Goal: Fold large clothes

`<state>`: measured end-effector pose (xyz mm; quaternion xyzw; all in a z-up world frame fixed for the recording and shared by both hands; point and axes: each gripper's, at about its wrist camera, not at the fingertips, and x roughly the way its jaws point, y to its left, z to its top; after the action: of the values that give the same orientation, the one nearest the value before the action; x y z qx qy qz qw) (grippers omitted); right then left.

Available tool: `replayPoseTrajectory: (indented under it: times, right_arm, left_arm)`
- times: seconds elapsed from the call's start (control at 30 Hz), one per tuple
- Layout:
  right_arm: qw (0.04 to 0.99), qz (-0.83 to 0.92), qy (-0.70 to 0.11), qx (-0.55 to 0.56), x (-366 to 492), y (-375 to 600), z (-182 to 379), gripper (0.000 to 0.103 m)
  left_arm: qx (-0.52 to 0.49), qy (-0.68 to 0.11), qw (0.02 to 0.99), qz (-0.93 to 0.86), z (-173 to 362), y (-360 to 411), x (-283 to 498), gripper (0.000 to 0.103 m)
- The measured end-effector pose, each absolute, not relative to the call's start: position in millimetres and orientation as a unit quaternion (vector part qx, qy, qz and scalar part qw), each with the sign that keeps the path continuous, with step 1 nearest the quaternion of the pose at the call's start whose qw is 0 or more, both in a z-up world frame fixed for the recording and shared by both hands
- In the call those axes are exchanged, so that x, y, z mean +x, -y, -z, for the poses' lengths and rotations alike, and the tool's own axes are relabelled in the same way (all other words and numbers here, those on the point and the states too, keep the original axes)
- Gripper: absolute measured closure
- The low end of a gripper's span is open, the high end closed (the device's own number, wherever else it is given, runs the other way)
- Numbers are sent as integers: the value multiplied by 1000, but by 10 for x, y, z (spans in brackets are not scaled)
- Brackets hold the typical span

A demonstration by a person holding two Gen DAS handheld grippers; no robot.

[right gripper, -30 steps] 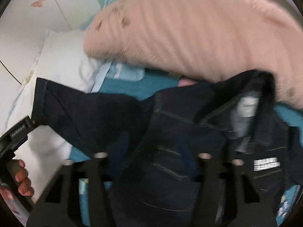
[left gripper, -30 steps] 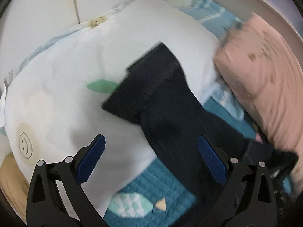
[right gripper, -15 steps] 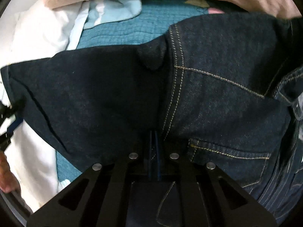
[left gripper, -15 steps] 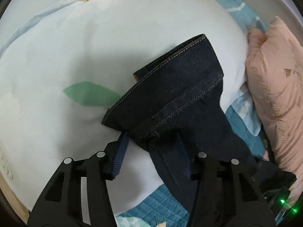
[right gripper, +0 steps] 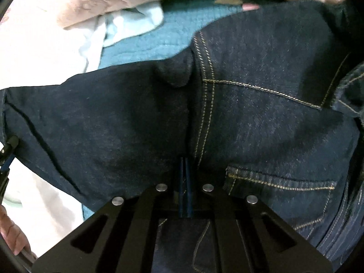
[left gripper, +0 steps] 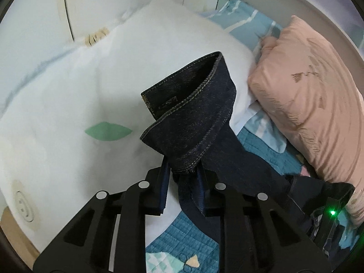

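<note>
The dark denim jacket lies spread on the teal quilt, and this quilt serves here as the landmark. The body of the jacket, with its yellow stitching and a pocket, covers most of the quilt in the right wrist view. One sleeve goes away from the body, off the edge of the quilt, and up over the white pillow which lies beside the quilt.

The left gripper has just been closing, and its blue pads now press on the sleeve from both sides, a little behind the cuff. The cuff stands open and is lifted above the white pillow, so one can look into it. The same gripper appears small at the left border of the right wrist view, at the end of the sleeve, with part of a hand under it.

The right gripper is closed, its two blue pads are almost together. It sits on the denim near the seam where the sleeve joins the body, above the quilt. A thin fold of cloth seems to be caught between the pads, but I cannot tell this for sure.

A pink pillow rests at the far side of the quilt, next to the white pillow. A light blue striped cloth lies behind both pillows.
</note>
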<state>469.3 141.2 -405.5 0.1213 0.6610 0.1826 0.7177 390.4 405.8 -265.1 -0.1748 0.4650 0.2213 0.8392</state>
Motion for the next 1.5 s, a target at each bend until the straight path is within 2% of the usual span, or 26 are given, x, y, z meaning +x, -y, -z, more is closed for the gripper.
replayPoseTrajectory:
  times: [0.3, 0.4, 0.53, 0.73, 0.97, 1.13, 1.4, 1.47, 1.5]
  right_arm:
    - [738, -193, -624, 168, 4482, -978, 3548, 103]
    - [752, -188, -608, 171, 4319, -667, 3386, 103]
    - [777, -156, -576, 200, 4136, 6, 3060, 102]
    - [802, -114, -545, 216, 3660, 1190, 2667, 102]
    - [821, -40, -513, 247, 3137, 2252, 2581, 102]
    - [819, 3, -503, 277, 2800, 2857, 2683, 102]
    - [790, 28, -533, 300, 2578, 3253, 3075, 102]
    - [785, 27, -539, 305, 2549, 3249, 3122, 102]
    - [783, 25, -541, 305, 2542, 3246, 3147, 102]
  left_arm:
    - [-98, -443, 865, -215, 2151, -3323, 3810, 82]
    - [-101, -433, 876, -189, 1974, -2989, 3752, 82]
    - [-93, -430, 883, -161, 1822, -2470, 3701, 82]
    - [-28, -439, 891, -115, 1821, -1423, 3663, 82]
    - [23, -464, 883, -64, 2115, -219, 3674, 82]
    - [69, -490, 867, -50, 2578, 508, 3693, 82]
    - [118, -526, 840, -63, 3416, 988, 3608, 81]
    - [133, -540, 829, -57, 3642, 1073, 3565, 78]
    - [136, -546, 825, -52, 3726, 1107, 3544, 70]
